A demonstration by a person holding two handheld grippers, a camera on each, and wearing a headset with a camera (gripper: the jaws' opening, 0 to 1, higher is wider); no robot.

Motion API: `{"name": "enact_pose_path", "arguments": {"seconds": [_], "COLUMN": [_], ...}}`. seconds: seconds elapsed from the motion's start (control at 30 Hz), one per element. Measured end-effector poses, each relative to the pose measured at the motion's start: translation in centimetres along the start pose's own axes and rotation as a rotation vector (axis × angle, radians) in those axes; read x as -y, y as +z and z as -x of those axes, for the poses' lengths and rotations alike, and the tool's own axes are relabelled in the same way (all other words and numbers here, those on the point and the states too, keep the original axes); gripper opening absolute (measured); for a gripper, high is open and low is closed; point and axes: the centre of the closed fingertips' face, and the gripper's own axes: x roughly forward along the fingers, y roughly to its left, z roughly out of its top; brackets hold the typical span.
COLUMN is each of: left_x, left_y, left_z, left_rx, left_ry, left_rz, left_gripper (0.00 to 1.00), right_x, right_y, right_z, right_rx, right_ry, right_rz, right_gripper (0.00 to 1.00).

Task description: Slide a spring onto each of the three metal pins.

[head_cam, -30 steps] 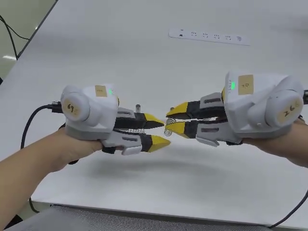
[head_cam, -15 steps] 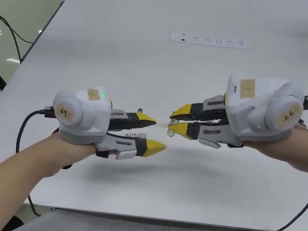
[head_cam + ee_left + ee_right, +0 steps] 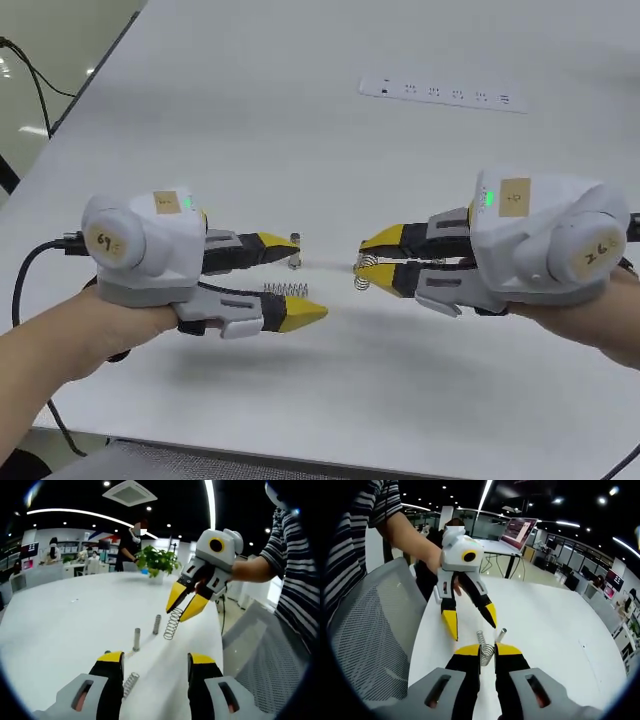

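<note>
Head view puts the task somewhere short of halfway, by my judgement. The right gripper (image 3: 372,262), at three o'clock, has its jaws pinched narrow on a held spring (image 3: 364,273) that is not yet on any pin. The left gripper (image 3: 297,281), at nine o'clock, stands wide with nothing in it. A loose spring (image 3: 284,290) lies on the white tabletop (image 3: 250,120) between those wide jaws, so it too waits to be fitted. In the left gripper view a near pin (image 3: 136,639) stands upright and bare. At one o'clock from it a far pin (image 3: 156,624) looks ribbed, and whether it already wears a spring I cannot tell. At least two springs seem left to seat. The tabletop is plain and matte, with a power strip (image 3: 445,94) lying at twelve o'clock. Around it is an open office with a ceiling light strip (image 3: 210,500), a potted plant (image 3: 157,560) at the table's far end, and a mesh chair (image 3: 370,630) beside the bench.
</note>
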Motion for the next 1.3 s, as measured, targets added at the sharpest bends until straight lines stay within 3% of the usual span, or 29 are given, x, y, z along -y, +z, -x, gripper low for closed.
{"name": "enact_pose_path", "arguments": {"seconds": [0.47,1.13,1.3], "left_x": [-1.6,-2.8,-3.0], "left_y": [-0.7,-1.3,-1.2], "left_z": [1.5,2.5,2.6], "left_rx": [0.005,0.009,0.014], "left_ry": [0.074,0.127,0.130], "left_rz": [0.021,0.041,0.047], "left_gripper": [0.64,0.98,0.98], "right_x": [0.3,0.8,0.8], "right_y": [-0.6,-1.2,-1.3], "right_z": [-0.1,-0.3,-0.4], "right_rx": [-0.009,-0.021,-0.023], "right_ry": [-0.017,-0.034,-0.032], "right_rz": [-0.012,-0.025,-0.029], "right_gripper": [0.07,0.07,0.07]}}
